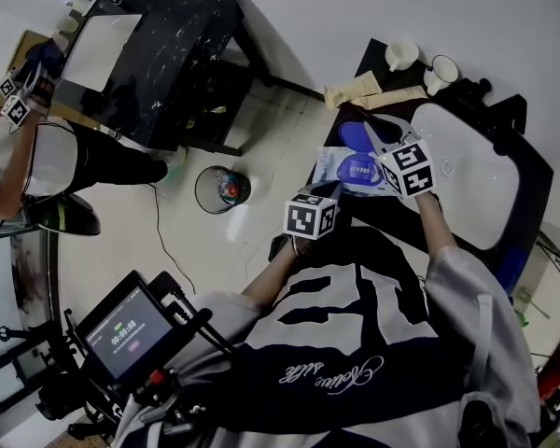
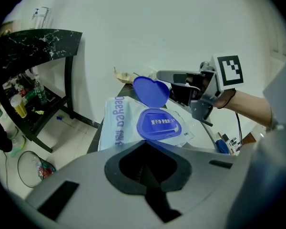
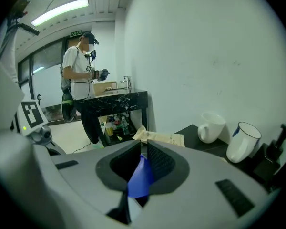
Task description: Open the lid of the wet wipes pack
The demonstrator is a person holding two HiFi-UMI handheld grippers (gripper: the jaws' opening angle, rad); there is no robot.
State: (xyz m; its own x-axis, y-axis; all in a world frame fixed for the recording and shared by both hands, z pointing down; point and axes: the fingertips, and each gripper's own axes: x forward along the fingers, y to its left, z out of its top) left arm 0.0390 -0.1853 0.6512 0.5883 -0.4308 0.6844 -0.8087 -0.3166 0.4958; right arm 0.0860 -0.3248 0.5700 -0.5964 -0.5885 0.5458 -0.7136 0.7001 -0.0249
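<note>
My right gripper (image 3: 144,149) is clamped on the blue lid (image 3: 140,178) of the wipes pack (image 1: 341,168). In the right gripper view only a blue sliver shows between the pads, and the gripper's own body hides the rest. The left gripper view shows the lid flipped up from the pack. The pack lies on the dark desk (image 1: 378,63) near the white basin (image 1: 467,171).

My left gripper (image 2: 145,165) has its jaws pressed together. The pack's near edge runs in under the gripper's body and out of sight, so I cannot tell whether the jaws pinch it. In the head view the marker cubes (image 1: 406,166) cover both pairs of jaws, and the right one hides part of the pack.

Two mugs (image 3: 211,126) stand at the back of the desk.
</note>
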